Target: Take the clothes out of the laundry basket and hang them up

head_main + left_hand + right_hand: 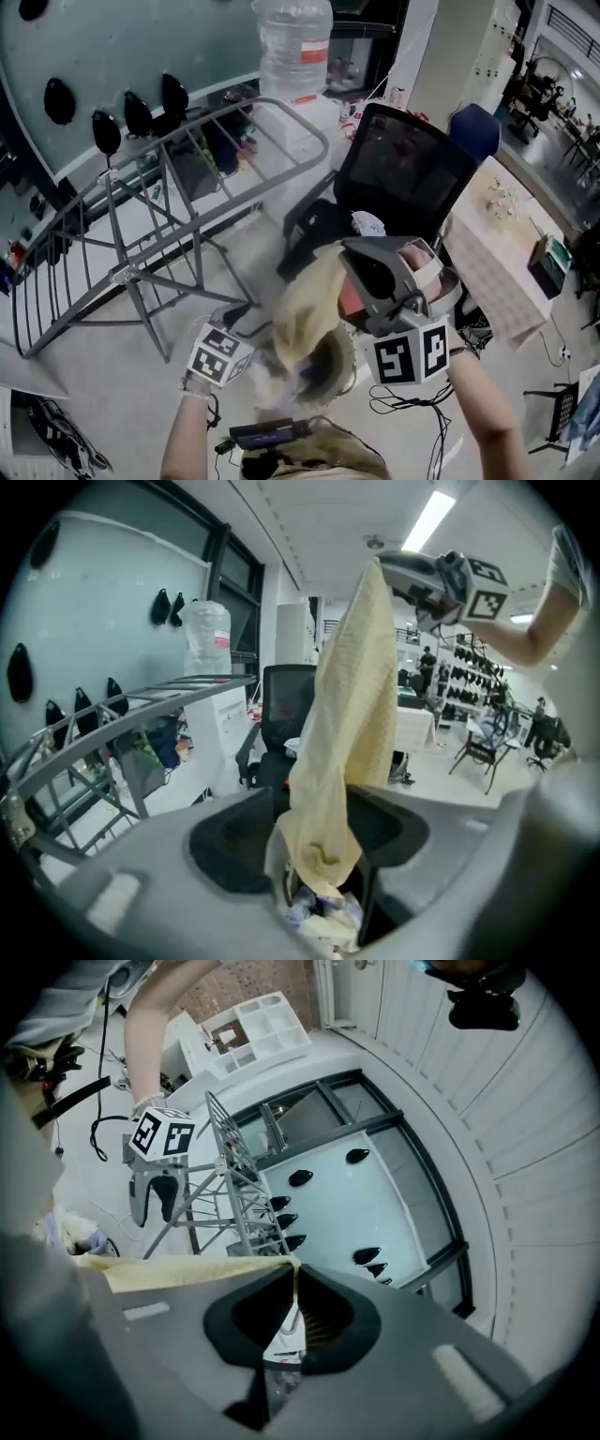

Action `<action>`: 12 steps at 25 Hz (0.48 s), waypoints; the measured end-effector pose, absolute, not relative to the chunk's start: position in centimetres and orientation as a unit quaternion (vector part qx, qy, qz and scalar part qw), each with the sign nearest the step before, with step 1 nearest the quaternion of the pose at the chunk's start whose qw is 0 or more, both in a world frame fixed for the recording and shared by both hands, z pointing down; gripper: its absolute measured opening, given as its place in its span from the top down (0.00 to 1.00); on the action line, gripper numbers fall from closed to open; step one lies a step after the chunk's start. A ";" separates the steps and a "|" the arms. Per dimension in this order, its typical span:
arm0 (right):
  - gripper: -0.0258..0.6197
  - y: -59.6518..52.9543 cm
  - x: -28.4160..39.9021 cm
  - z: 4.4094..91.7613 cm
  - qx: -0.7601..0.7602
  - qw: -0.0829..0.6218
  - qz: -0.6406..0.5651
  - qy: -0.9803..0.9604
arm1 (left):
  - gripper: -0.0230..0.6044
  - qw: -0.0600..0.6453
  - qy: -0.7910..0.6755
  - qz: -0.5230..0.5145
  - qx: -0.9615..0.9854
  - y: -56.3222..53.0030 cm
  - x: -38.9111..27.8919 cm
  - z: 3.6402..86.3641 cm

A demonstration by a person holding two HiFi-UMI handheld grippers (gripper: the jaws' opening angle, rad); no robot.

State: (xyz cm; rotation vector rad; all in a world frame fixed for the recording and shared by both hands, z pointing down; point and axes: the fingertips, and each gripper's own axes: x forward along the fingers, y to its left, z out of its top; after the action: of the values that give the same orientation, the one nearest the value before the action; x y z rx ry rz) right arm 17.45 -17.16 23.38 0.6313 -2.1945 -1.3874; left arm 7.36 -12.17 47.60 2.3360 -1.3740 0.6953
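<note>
A pale yellow cloth (305, 314) hangs from my right gripper (354, 251), which is shut on its top edge and held high. In the left gripper view the cloth (347, 724) drops from the right gripper (422, 578) down between the jaws of my left gripper (314, 841). Those jaws stand wide apart and do not press on the cloth. Under its lower end lie more crumpled clothes (323, 921) in the laundry basket (349, 364). In the right gripper view the cloth (178, 1271) runs off to the left from the pinched jaws (293, 1274). The left gripper (155, 1194) shows below.
A grey metal drying rack (187, 178) stands to the left, in front of a glass wall. Straight ahead is a black office chair (403, 169), with a large water bottle (295, 47) behind it. A white table (497, 253) is at the right, and cables lie on the floor.
</note>
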 end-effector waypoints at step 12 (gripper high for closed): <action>0.94 -16.9 20.0 15.4 0.271 0.210 -0.541 -0.768 | 0.55 0.155 -0.403 0.287 0.855 -14.0 14.0 48.1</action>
State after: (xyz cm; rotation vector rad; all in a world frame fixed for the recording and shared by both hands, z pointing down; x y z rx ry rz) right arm 19.98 -16.93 15.45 0.7548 -2.1357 -1.5033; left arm 14.02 -14.05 48.15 2.4498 -1.1562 0.8228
